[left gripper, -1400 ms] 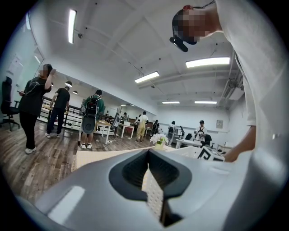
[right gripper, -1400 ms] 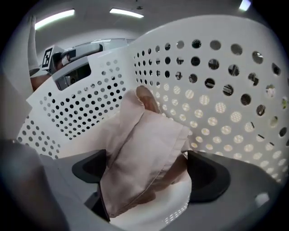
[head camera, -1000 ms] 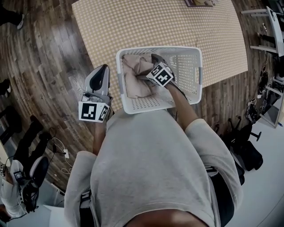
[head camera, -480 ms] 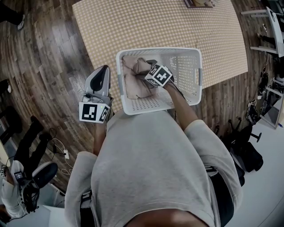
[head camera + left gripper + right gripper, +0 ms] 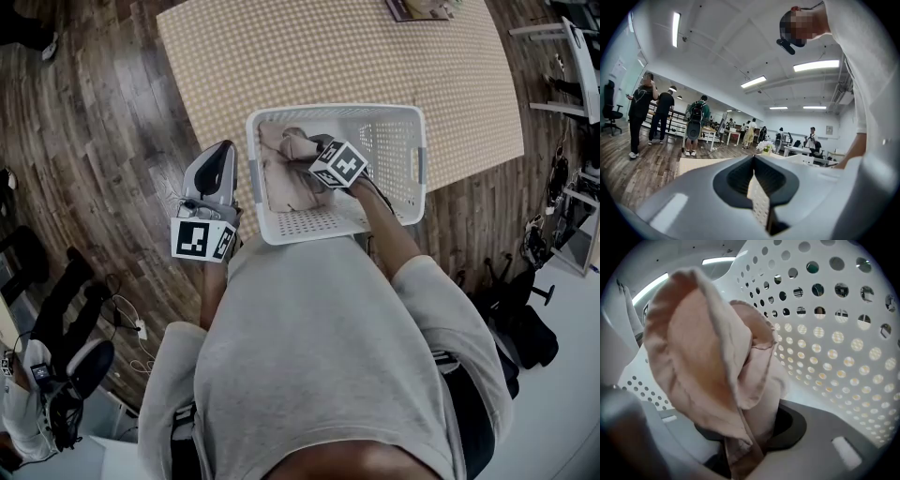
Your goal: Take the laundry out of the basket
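As the fingers of the right gripper, just closing, pinch a fold of the pale pink garment, the laundry lies inside the white basket at the near edge of the checked surface, none yet out, while the left gripper hangs left of it, fingers together, empty.

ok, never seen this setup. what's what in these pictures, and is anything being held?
No robot here: a person holds a two-jaw gripper in each hand. The head view comes from a camera on the person's head, looking down; the two gripper views come from cameras riding on each gripper, looking along its jaws. A white basket sits at the near edge of a checked table, with pinkish cloth inside. The right gripper reaches into the basket; its jaws have just been closing and now pinch a fold of that cloth. The left gripper is beside the basket, jaws together, empty.
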A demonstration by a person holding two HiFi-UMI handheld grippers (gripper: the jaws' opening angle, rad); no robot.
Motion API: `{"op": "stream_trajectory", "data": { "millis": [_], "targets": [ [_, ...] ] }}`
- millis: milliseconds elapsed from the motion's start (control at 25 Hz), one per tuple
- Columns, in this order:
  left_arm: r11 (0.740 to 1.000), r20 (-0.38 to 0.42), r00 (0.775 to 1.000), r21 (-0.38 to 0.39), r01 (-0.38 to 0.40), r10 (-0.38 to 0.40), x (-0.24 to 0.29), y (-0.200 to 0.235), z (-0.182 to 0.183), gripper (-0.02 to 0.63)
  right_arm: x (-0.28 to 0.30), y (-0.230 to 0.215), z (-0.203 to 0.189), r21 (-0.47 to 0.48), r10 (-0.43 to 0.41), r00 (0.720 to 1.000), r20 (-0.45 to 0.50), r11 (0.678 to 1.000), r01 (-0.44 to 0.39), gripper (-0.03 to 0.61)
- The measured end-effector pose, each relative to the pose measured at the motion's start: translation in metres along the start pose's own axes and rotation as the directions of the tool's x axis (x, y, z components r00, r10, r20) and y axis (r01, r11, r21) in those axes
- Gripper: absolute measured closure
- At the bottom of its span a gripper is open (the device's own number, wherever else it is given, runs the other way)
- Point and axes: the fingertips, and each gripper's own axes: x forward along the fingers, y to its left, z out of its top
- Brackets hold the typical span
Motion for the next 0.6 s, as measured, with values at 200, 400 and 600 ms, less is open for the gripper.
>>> {"op": "stream_trajectory", "data": {
  "millis": [200,400,600],
  "targets": [
    [1.000,0.009,1.000,0.005,0.004,-0.004,-0.001,-0.005,0.004,0.603,-0.018,0.004,0.014,0.009,-0.012,0.996,0.093,1.000,0.011,0.393],
    [1.000,0.034,0.999,0.021,0.016,-0.017,-0.001,-0.011,0.014,0.603,-0.057,0.010,0.042,-0.025,-0.073,0.968,0.240,0.996,0.082,0.397],
    [0.997,0.064,0.997,0.056,0.044,-0.048,-0.001,-0.028,0.029,0.603,-0.088,0.021,0.056,-0.040,-0.098,0.933,0.346,0.992,0.119,0.399]
  ]
}}
